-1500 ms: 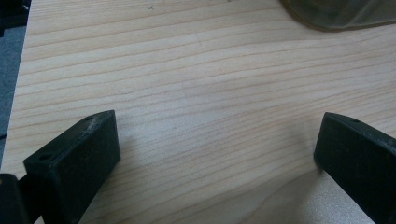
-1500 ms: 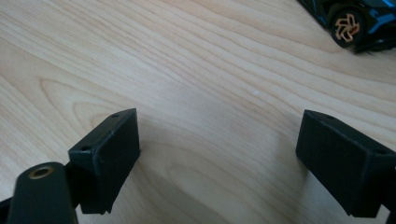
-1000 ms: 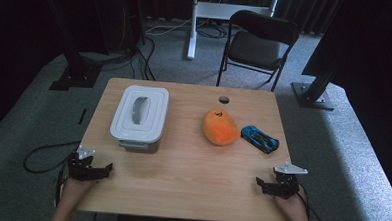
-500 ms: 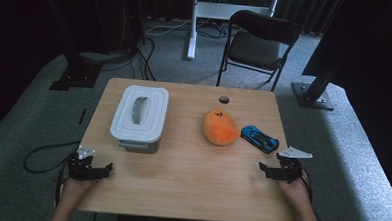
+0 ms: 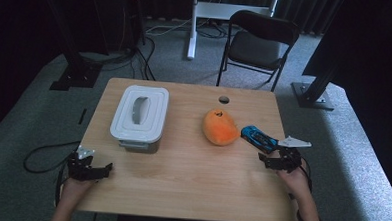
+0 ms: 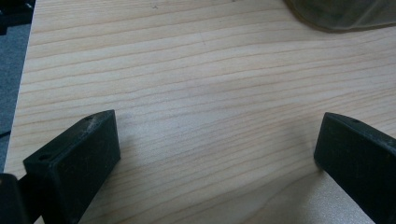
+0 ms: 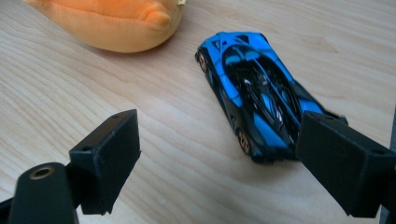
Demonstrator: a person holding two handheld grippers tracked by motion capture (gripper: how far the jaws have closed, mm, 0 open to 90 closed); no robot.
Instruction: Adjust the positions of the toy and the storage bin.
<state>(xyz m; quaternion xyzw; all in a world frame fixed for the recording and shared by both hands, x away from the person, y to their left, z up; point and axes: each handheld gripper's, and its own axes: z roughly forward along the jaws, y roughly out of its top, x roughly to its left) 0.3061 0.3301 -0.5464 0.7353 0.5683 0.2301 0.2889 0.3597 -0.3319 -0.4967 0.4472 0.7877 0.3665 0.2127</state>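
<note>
Blue and black, the toy car (image 7: 259, 95) lies on the wooden table (image 5: 191, 180) just ahead of the right gripper (image 7: 219, 154), nearer its right-hand jaw. The jaws stand wide apart and grasp nothing; the rear end of the car sits close to the inner face of the right-hand jaw, with no contact visible. In the high view the right gripper (image 5: 277, 158) is at the near end of the car (image 5: 258, 138), close to the table's right edge.

Compared with one second ago, the right gripper has advanced forward along the right edge, from the near right corner to the car. Half a second ago it was about midway along that path. The car has not shifted.

Beyond the car, ahead and to the left of the right gripper, lies the orange soft toy (image 7: 112, 21), just beside the car's front end.

The left gripper (image 5: 89, 167) rests at the near left corner, unchanged from the earlier frames. Its jaws are spread wide over bare wood, released. The lidded grey box (image 5: 139, 115) stands ahead of it, well apart.
</note>
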